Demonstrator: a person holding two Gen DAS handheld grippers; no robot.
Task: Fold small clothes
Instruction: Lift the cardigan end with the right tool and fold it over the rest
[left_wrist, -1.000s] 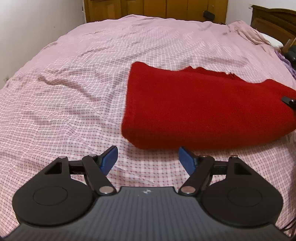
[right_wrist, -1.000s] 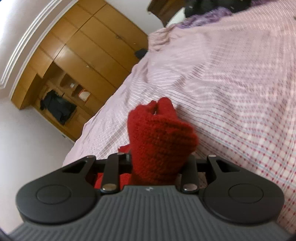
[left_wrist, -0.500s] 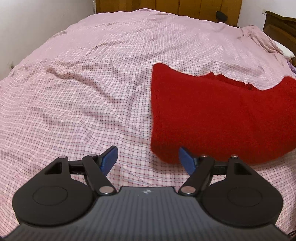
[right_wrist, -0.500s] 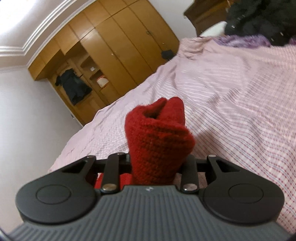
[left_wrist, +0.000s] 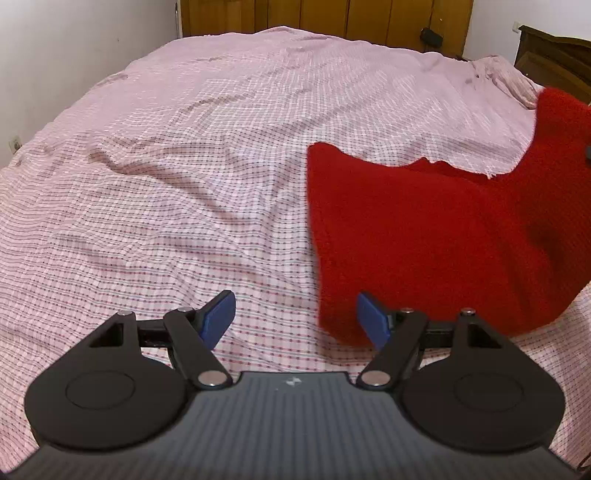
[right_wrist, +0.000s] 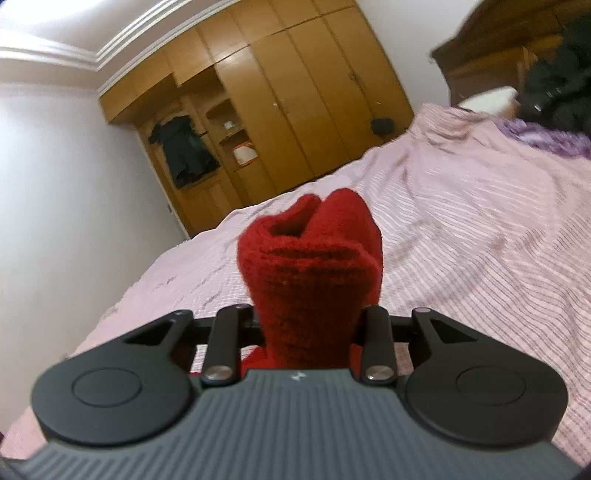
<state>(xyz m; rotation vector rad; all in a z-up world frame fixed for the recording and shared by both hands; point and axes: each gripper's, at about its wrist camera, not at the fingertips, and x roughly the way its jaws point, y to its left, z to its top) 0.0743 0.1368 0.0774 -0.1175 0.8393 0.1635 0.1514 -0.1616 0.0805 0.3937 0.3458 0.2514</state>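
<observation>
The left gripper (left_wrist: 295, 317) hangs with its blue-padded jaws spread wide and nothing between them, above the pink checked bedsheet (left_wrist: 192, 155). The red knitted garment (left_wrist: 424, 236) lies on the sheet at the right – its right end drawn up off the bed. The right gripper (right_wrist: 308, 325) is clamped on a bunched fold of that red knit (right_wrist: 310, 258); its pads are buried in the wool, so probably a firm pinch. A wooden wardrobe (right_wrist: 295, 99) stands beyond the bed.
</observation>
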